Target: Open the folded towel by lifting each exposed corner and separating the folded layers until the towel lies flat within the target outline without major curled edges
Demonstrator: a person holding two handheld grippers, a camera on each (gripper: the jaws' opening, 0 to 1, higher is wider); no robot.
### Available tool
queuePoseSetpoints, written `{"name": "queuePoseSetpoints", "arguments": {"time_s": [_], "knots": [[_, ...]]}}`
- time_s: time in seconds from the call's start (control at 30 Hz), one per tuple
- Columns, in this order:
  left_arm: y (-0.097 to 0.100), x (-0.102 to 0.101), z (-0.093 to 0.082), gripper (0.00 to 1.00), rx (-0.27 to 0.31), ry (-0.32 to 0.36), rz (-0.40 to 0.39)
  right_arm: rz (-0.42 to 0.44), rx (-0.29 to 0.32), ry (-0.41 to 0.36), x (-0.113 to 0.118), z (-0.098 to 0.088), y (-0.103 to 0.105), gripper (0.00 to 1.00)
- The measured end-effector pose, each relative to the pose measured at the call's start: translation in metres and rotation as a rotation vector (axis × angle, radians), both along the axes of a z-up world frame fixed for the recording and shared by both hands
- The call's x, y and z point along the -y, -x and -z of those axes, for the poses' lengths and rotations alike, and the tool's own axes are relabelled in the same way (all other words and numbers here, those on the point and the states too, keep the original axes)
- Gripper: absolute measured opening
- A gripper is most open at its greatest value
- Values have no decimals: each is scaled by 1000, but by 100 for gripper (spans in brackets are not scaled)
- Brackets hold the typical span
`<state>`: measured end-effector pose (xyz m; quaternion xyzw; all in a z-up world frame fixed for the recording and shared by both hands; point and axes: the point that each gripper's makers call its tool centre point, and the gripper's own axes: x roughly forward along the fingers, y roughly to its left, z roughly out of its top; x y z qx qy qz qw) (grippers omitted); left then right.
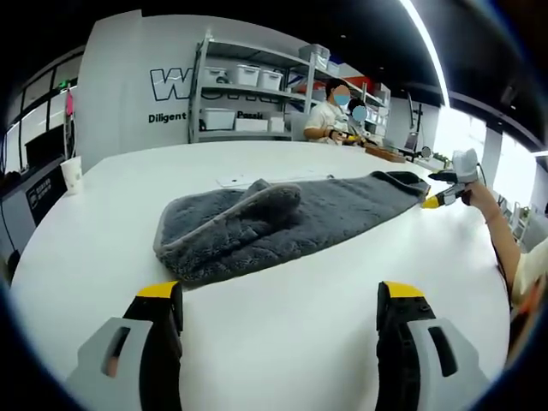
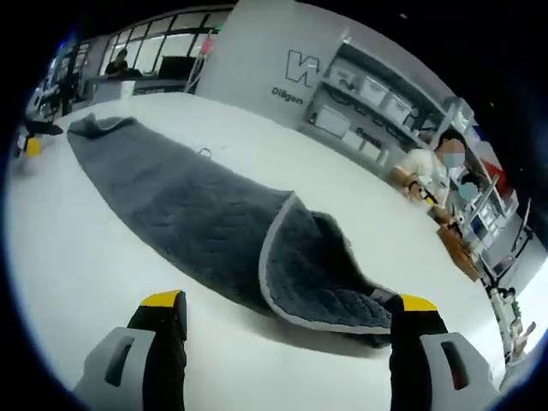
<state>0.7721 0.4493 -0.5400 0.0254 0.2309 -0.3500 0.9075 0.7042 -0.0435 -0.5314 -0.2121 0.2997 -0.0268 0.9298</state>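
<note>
A dark grey towel (image 1: 282, 224) with pale trim lies lengthwise on the white table (image 1: 103, 248), with one layer bunched into a hump near its middle. My left gripper (image 1: 280, 295) stands open just short of the towel's near end, nothing between its jaws. At the towel's far end my right gripper (image 1: 445, 188) hovers in a person's hand. In the right gripper view the towel (image 2: 188, 214) runs away to the upper left, a flap (image 2: 325, 274) turned over at the near end. My right gripper (image 2: 289, 303) is open, this flap's edge lying between its jaws. The left gripper (image 2: 30, 144) shows far left.
A paper cup (image 1: 71, 174) stands at the table's left edge. White sheets (image 1: 248, 181) lie behind the towel. Shelves with white bins (image 1: 248, 94) and seated people (image 1: 330, 116) are at the back. A person's arm (image 1: 501, 235) reaches in from the right.
</note>
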Motion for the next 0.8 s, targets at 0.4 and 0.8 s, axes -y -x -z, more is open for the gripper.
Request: {"name": "queuePoseSetpoints", "arguments": {"time_s": [0.4, 0.8], "knots": [[3, -1, -11, 97, 21, 8, 13, -141, 145, -61, -43, -39, -13, 99], [9, 4, -19, 99, 38, 15, 39, -49, 171, 29, -5, -67, -23, 88]]}}
